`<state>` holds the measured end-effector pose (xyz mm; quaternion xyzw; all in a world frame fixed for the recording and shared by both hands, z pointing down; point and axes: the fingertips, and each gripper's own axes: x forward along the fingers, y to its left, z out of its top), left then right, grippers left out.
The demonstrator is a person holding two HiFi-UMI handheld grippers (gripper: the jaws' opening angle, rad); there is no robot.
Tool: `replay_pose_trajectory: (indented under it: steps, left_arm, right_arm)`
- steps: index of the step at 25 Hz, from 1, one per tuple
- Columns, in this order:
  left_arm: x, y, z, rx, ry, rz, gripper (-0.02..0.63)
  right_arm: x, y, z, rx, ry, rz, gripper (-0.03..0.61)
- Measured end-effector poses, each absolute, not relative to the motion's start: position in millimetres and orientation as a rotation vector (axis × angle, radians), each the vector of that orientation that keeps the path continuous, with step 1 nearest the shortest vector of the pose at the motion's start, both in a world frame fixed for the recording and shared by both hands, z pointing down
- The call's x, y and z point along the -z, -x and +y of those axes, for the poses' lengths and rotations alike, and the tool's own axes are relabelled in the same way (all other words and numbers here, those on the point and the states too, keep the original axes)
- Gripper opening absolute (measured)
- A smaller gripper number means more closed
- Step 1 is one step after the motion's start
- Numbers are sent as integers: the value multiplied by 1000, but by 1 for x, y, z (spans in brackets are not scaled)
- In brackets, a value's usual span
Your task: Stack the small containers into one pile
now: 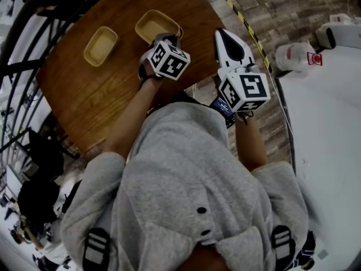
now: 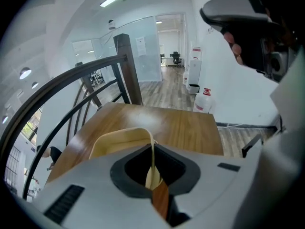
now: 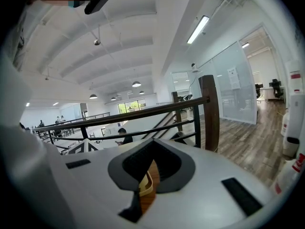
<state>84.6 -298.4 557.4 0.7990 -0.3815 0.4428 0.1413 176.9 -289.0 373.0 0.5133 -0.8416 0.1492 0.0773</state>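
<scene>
Two shallow yellow containers are on the round wooden table [image 1: 84, 95]. One container [image 1: 100, 46] lies free at the left. The other container [image 1: 152, 24] lies further right, and my left gripper [image 1: 166, 38] is shut on its near rim. In the left gripper view that thin container wall [image 2: 121, 140] runs straight in between the jaws of the left gripper [image 2: 153, 175]. My right gripper [image 1: 221, 34] is shut and holds nothing, hovering over the table's right edge. A sliver of a yellow container [image 3: 144, 184] shows through the window of the right gripper [image 3: 142, 197].
A black railing [image 1: 22, 16] curves round the table's left side. To the right are a brick floor with a striped tape line [image 1: 248, 27], a white plastic jug [image 1: 293, 55] and a white surface [image 1: 327, 129]. The person's grey sleeves fill the foreground.
</scene>
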Motion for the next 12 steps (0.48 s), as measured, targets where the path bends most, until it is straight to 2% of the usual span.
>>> replay_pose_trajectory:
  steps: [12]
  left_arm:
    - [-581,-89,-306,-1371,-2312,-1071,26]
  right_arm:
    - [-376,-186,-290,-467,-1560,-2507,11]
